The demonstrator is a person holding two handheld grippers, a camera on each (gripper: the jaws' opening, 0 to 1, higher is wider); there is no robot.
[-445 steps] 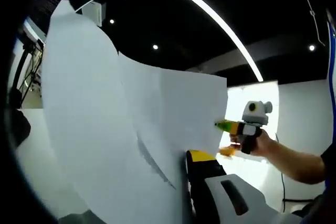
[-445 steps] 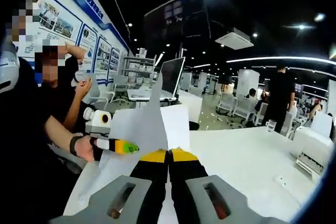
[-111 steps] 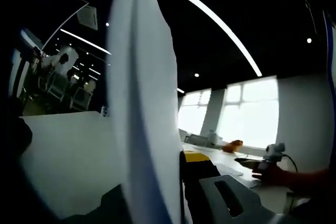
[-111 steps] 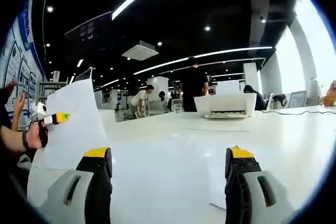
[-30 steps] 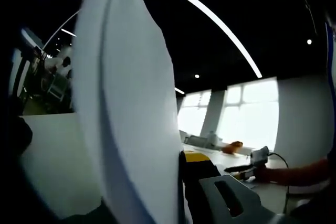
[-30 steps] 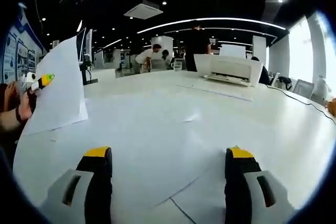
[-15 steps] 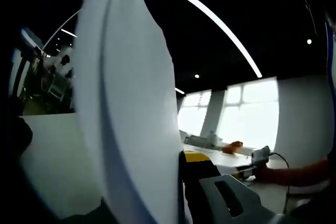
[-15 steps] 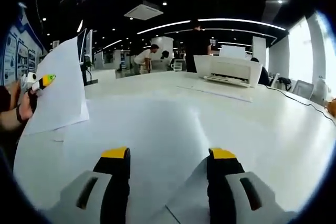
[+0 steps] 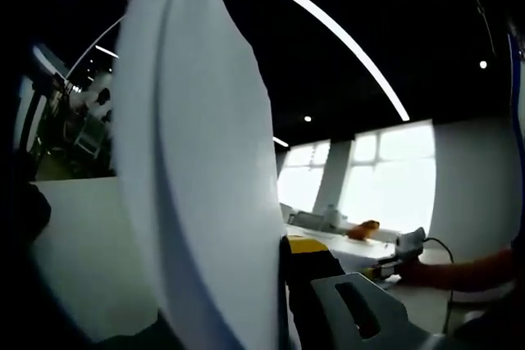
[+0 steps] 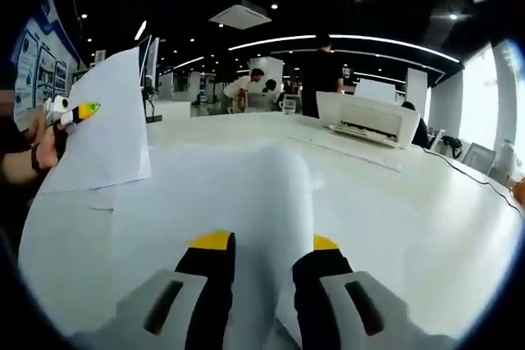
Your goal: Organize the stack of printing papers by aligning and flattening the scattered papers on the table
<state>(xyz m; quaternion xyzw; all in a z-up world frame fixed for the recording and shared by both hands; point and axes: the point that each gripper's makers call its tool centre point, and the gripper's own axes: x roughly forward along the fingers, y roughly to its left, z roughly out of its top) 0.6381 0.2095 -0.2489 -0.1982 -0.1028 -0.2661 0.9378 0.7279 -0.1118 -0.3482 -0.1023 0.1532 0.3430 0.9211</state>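
Left tongs [image 9: 283,243] pinch upright sheets [image 9: 205,161]; right tongs [image 10: 264,243] nearly pressed on loose sheet [image 10: 246,194]. I'd grip edge squarely, lift without creasing.

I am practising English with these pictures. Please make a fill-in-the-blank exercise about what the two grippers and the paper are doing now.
1. The left gripper holds its paper ____ on the table.
2. The jaw tips of the right gripper are ____ in colour.
3. A sheet rises ____ the right gripper's jaws.
4. The white printer stands on the ____.

Missing words: upright; yellow; between; table
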